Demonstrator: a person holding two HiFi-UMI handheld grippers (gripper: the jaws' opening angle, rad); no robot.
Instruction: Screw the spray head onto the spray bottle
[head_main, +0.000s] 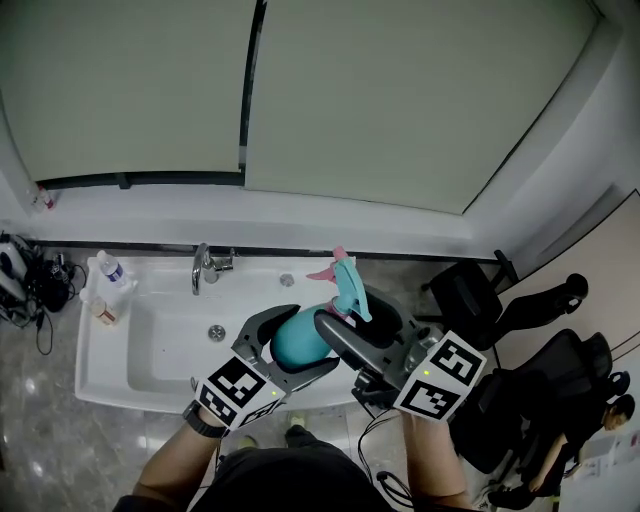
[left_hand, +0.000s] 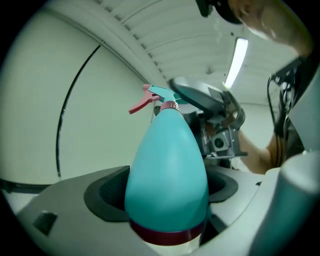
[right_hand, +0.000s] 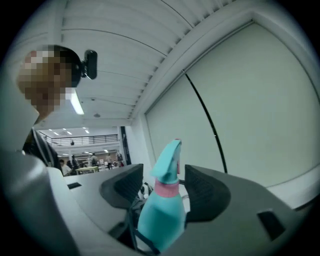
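Spray bottle (head_main: 292, 340), teal with a dark red band near its base, is held in the air over the front rim of the white sink (head_main: 120, 385), tilted with its neck pointing away from the person. Its base is hidden behind the left gripper (left_hand: 167, 192) in the head view and cut off at the bottom edge of the left gripper view. The spray head (right_hand: 169, 156) sits on the neck above a pink collar. The thread under that collar is covered, so how far it is screwed down cannot be told.

I count one bottle, one spray head, two grippers, and two marker cubes (head_main: 237, 392) (head_main: 442, 375), which hide both hands. Only the forearms show, with a dark band on the left wrist (head_main: 200, 420).

The left gripper's jaws are clamped on the bottle's wide body. The right gripper (right_hand: 162, 192) reaches in from the right, its jaws standing apart on either side of the collar and spray head, with a gap showing at one pad.

Both grippers point roughly level and away from the person, meeting at the bottle. A tap (head_main: 203, 268) stands on the back rim of the sink, with one small capped bottle (head_main: 110, 268) to its left. Two dark office chairs (head_main: 470, 295) (head_main: 575, 365) stand at the right.
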